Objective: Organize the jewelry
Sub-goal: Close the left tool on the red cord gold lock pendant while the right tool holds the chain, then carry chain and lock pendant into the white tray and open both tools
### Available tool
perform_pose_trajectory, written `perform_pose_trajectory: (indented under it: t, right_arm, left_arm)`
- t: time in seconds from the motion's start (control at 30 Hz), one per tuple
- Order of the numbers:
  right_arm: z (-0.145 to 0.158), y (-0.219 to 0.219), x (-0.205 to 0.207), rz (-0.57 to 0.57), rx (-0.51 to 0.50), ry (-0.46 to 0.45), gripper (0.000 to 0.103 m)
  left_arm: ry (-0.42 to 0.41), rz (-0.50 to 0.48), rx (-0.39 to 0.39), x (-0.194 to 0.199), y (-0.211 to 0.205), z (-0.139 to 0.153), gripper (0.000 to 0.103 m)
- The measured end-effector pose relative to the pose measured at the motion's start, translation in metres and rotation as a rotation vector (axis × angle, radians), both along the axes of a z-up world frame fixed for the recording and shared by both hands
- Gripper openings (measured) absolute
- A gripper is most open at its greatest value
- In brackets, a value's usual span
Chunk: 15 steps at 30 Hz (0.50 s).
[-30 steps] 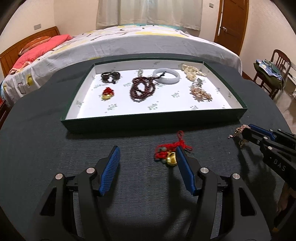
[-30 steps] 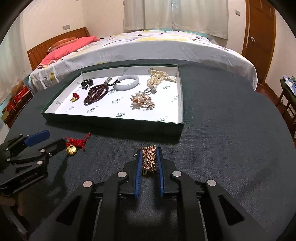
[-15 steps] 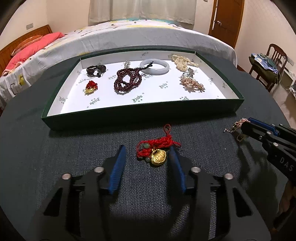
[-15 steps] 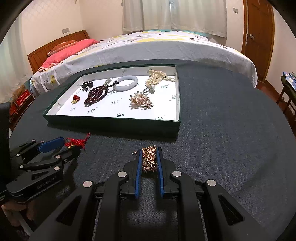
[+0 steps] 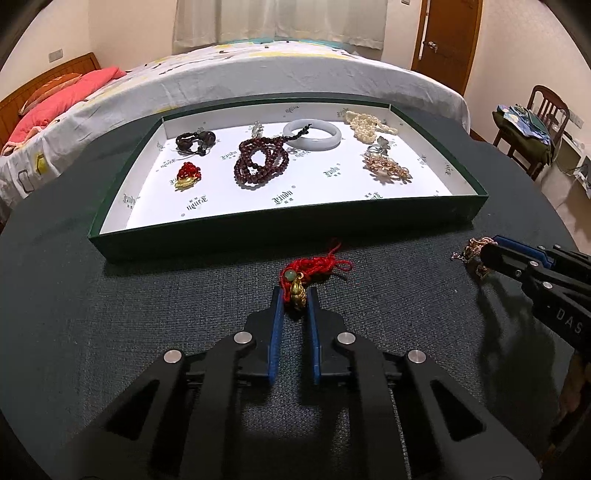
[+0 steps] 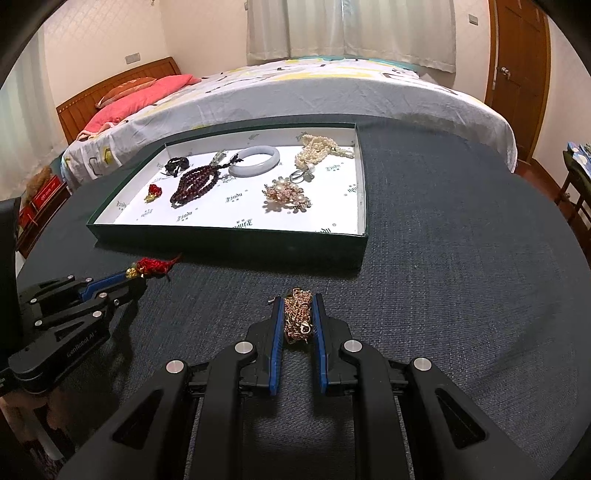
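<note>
Bed (image 5: 258,74), curtained window (image 5: 280,18), wooden door (image 5: 447,37)

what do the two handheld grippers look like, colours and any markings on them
Both are matte black plastic with cut-out, triangular frame arms and round silver pivot bolts. Each finger carries a ribbed blue pad on its inner face. The left gripper has white "GenRobot AI" lettering on its side; the right gripper shows white letters "DAS". No cables or sleeves are visible.

bed (image 5: 295,70) behind table | door (image 5: 448,37) shut | chair (image 5: 543,122) right
</note>
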State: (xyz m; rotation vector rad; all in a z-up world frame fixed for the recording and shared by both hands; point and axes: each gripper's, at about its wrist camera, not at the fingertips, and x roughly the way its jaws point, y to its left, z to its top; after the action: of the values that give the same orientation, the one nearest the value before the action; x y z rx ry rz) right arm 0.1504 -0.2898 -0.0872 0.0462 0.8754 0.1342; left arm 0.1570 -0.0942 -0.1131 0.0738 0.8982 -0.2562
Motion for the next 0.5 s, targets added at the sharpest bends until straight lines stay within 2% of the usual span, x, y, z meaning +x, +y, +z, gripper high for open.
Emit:
perform_pose_trajectory:
  t: [0.5]
  right_arm:
    - [0.0019, 0.0017, -0.0001, 0.0, 0.003, -0.006, 0.016]
  left_arm:
    - [-0.028, 0.008, -0.002, -0.0023, 0.008, 0.0088, 0.012]
